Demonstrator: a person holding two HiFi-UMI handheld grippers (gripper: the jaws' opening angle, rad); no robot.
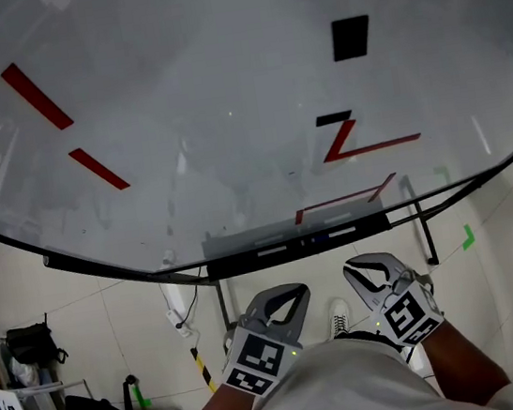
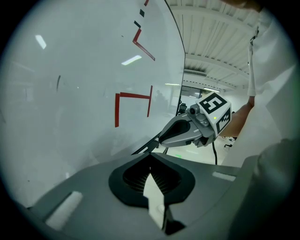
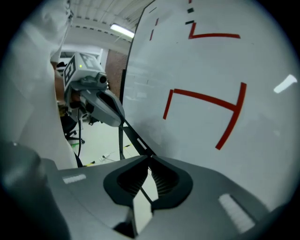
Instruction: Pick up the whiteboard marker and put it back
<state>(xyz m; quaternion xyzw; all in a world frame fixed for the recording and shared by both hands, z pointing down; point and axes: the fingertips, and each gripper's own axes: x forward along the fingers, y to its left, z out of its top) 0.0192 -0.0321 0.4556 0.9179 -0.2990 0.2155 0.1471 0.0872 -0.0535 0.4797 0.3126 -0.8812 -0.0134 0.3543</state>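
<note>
Whiteboard point(image 1: 224, 109) fills most of the head view, with red strokes point(image 1: 369, 144) and a black square point(image 1: 350, 37) on it. Along its lower edge runs a narrow tray point(image 1: 299, 241).

We hold both tools low and close to the body, well short of the board. The left hand-held gripper point(image 2: 150, 154) has its jaw tips pressed together, and its own view shows nothing between the ribbed pads. The right hand-held gripper point(image 3: 150, 157) is the same: tips meeting, pads bare. Each one shows in the other's view, side by side and apart.

We cannot pick out the whiteboard marker with any certainty. A few pale shapes lie in the tray, too small to name, and that is where we would expect it to be. No pick-up has begun, as far as we can judge.

We expect the marker to be light and stiff, with a smooth round plastic barrel that may slip or roll between the pads. We would open one set of jaws and take it across the middle of the barrel. That keeps us clear of the cap, which could pull off, and lets us close squarely so it does not twist.
</note>
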